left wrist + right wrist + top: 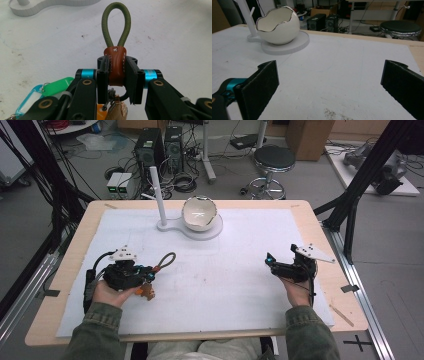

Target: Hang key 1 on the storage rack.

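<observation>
High view: the left gripper (149,273), at eight o'clock on the table (65,270) and pointing toward two o'clock, clamps the brown leather tab of one key bunch (114,65) with one green cord loop; the right gripper (270,260), at four o'clock, rests with jaws wide apart.

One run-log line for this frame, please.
left gripper: shut on leather tab of keychain, green loop forward | right gripper: open, holding nothing | eggshell bowl: on white stand, untouched
</observation>
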